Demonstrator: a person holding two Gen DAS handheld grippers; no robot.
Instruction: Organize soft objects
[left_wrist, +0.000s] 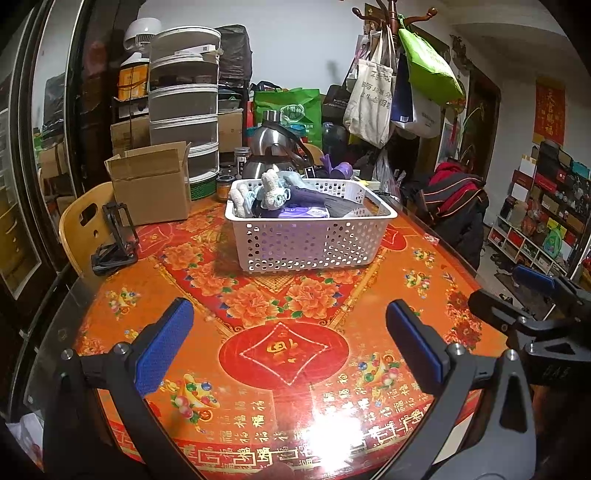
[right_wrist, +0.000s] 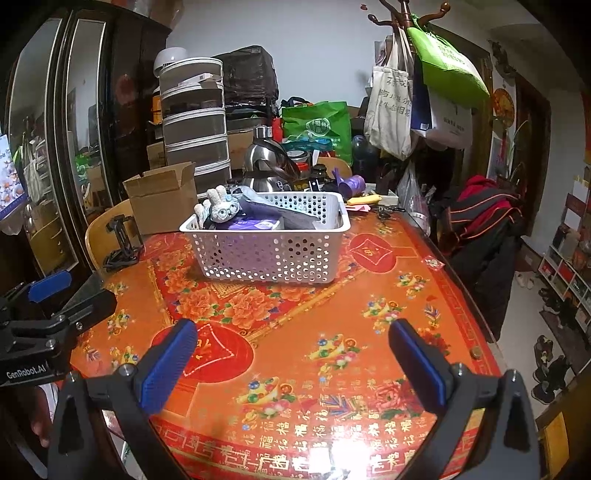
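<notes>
Above the table, both hand-held grippers wide open, empty; basket beyond

Warm indoor light from overhead fills both views. A strong white glare burns out the glossy bench at its near edge, well in front of the basket. The basket throws a soft shadow to its left. Fisheye bending curves the bench's edges; the corners fall black. Focus is fairly sharp throughout.
</notes>
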